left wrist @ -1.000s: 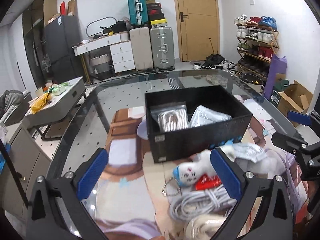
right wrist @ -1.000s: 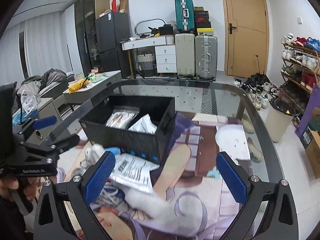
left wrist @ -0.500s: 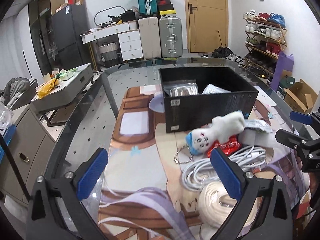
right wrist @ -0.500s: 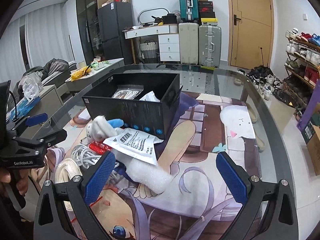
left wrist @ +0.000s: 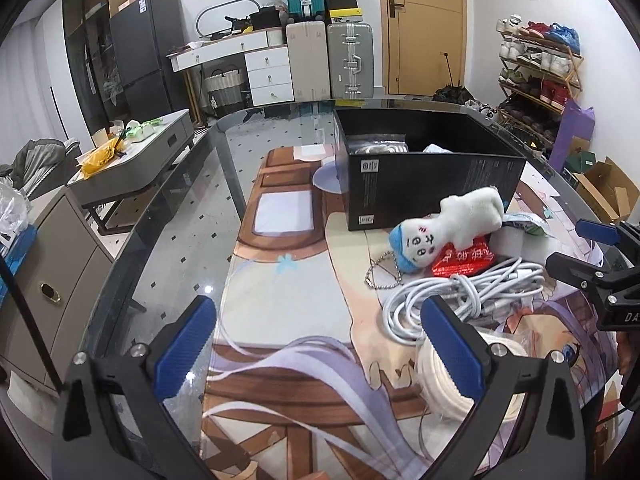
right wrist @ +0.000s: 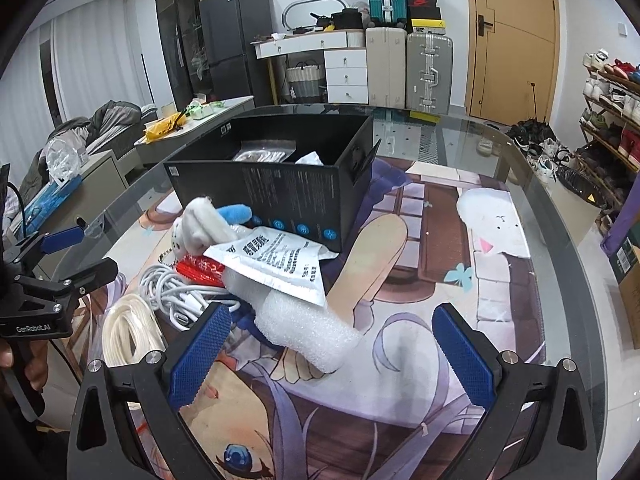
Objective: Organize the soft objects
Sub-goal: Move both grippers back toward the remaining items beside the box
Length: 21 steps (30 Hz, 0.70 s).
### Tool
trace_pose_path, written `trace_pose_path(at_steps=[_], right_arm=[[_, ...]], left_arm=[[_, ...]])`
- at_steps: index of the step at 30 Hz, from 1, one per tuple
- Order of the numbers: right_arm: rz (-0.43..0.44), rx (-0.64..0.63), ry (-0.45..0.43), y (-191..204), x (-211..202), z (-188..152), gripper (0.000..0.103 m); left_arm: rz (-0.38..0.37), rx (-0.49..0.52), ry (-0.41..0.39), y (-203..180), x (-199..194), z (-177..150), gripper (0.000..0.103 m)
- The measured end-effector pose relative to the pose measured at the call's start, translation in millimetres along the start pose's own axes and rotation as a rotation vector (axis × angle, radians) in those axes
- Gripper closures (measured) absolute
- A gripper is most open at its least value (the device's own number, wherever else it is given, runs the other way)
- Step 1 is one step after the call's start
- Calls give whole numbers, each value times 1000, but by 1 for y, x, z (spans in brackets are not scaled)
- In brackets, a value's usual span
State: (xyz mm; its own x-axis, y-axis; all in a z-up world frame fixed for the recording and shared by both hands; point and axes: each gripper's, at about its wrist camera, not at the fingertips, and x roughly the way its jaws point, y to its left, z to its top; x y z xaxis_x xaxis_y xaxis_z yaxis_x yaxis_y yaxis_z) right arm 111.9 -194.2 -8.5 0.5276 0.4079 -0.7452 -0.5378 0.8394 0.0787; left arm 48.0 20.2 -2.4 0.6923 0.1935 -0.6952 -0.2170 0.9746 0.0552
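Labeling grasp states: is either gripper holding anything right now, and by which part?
Nothing is held. The left gripper and right gripper are both open and empty above the mat, short of the plush toy and white cable.

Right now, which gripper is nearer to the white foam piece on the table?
Right. The right gripper is open, with the white foam piece just ahead of its fingers. The left gripper is open too, but beyond the cable pile from the foam.
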Motion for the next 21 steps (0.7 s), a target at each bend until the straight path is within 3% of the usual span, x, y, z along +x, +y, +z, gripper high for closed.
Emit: trace_pose_path(at_steps=[21], right_arm=[[5,53,75,-7,21,-4,1]], left_arm=[[-70,4,49,-4,7,-9,0]])
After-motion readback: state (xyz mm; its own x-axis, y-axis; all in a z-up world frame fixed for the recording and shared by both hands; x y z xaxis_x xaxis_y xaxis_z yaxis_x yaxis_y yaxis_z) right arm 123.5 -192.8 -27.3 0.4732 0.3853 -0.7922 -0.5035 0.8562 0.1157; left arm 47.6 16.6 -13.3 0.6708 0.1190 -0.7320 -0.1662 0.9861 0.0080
